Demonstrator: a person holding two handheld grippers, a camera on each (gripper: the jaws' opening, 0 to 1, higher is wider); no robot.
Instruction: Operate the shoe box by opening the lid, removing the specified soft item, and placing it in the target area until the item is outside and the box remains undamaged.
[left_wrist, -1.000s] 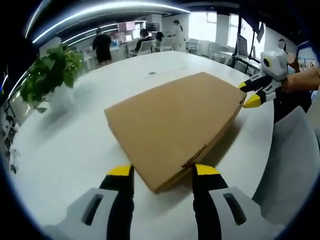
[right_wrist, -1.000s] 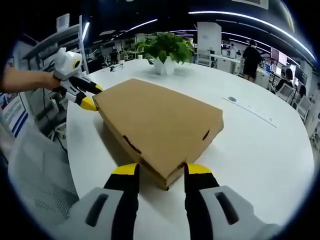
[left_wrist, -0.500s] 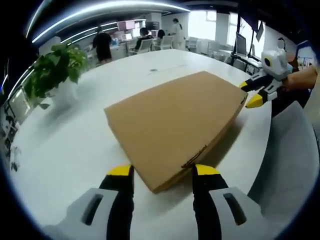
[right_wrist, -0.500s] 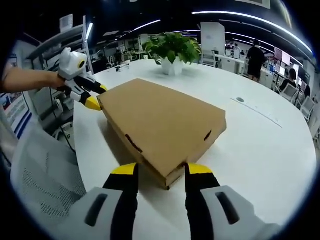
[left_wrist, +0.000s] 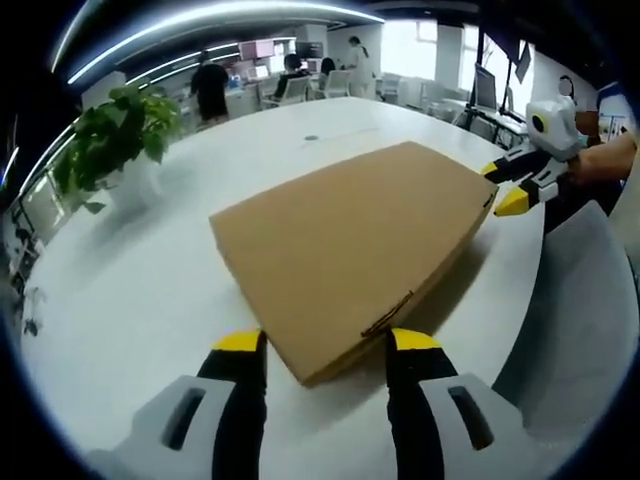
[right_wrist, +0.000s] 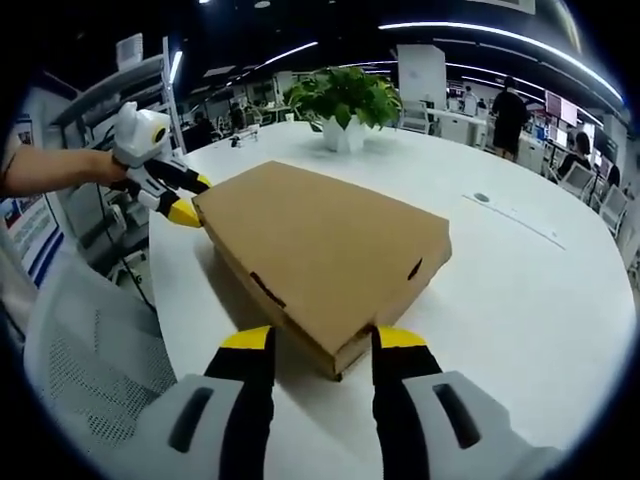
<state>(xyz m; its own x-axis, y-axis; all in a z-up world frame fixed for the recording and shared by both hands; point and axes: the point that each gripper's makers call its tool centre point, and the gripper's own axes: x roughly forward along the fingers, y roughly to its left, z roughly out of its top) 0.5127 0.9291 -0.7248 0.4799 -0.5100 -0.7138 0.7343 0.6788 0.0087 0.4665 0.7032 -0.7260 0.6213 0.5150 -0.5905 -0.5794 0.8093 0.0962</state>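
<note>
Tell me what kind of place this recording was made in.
Most likely an open-plan office. A cardboard shoe box lies on a large white table with a potted plant; behind are desks with monitors, office chairs and long ceiling strip lights.

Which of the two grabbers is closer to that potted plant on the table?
Left, as far as I can judge. The left gripper straddles the box corner nearer the plant; the right gripper straddles the opposite corner.

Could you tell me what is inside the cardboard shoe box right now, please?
That cannot be seen: the shoe box lies on the white table with its lid shut, covering the contents. The left gripper and right gripper stand open at opposite corners.
</note>
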